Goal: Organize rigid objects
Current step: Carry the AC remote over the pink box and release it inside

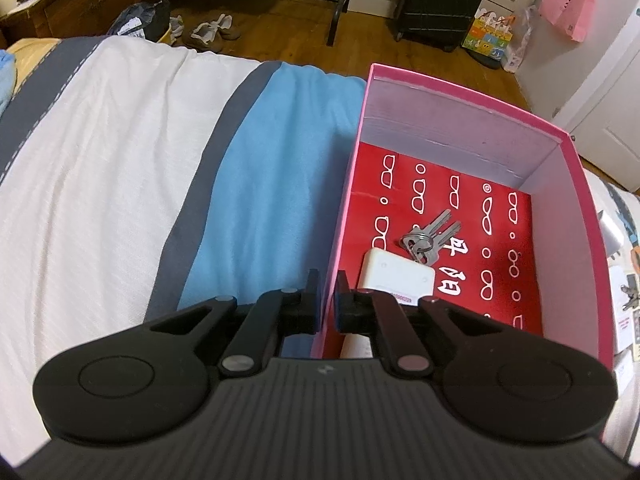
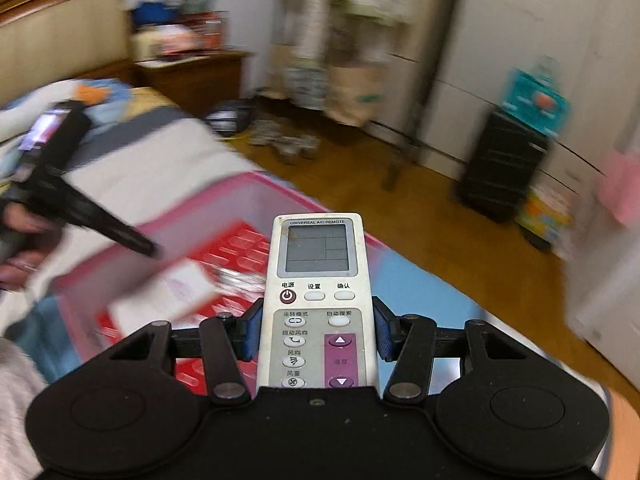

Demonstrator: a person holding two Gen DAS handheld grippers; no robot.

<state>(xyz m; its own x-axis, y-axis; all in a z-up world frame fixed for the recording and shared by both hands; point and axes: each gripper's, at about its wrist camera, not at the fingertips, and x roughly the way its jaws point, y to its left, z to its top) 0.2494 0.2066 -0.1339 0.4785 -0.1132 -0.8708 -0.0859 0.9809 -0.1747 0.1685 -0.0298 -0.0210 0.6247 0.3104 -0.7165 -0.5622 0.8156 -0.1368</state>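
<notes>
A pink box [image 1: 576, 184] with a red patterned floor sits on the bed. Inside lie a bunch of keys [image 1: 426, 236] and a white flat block [image 1: 398, 276]. My left gripper [image 1: 329, 304] is shut on the box's left wall, one finger outside and one inside. My right gripper [image 2: 316, 334] is shut on a white air-conditioner remote [image 2: 316, 272] and holds it above the box [image 2: 256, 184], which looks blurred there. The left gripper [image 2: 132, 240] and its hand show at the left of the right wrist view.
The bed has a white cover [image 1: 100, 152] and a blue cloth [image 1: 264, 184] left of the box. Small items [image 1: 628, 300] lie right of the box. On the wooden floor beyond are shoes [image 1: 212, 32], a black suitcase [image 1: 440, 4] and bags.
</notes>
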